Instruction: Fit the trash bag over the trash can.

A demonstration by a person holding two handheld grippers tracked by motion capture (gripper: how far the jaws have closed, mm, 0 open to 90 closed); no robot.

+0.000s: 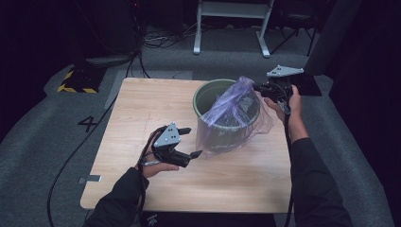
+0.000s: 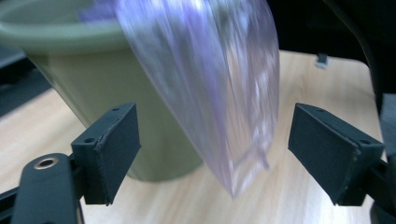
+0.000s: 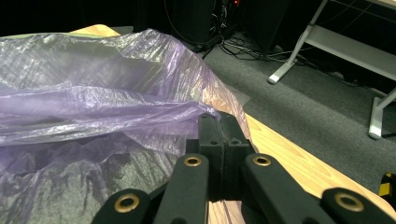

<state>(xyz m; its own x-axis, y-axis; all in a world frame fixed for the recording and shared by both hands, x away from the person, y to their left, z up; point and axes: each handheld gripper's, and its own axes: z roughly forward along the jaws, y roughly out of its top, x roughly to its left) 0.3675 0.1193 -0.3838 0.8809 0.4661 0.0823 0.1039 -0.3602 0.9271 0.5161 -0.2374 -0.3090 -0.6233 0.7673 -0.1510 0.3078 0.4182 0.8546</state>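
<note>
Your right claw (image 1: 257,87) is clamped on the purple bag (image 1: 236,101) at the bin's (image 1: 208,92) far rim. Left claw (image 1: 191,142) stands apart beside the bin; pinch the hanging edge squarely.

Left gripper (image 1: 191,142): jaws spread wide, pads facing each other, pointing right across the table, nothing pressed between.
Left hand (image 1: 158,163): wrapped under the gripper body, forearm entering from the bottom edge.
Right gripper (image 1: 257,87): jaws pressed together, pointing left.
Right hand (image 1: 287,105): raised, arm stretched forward along the right side.
</note>
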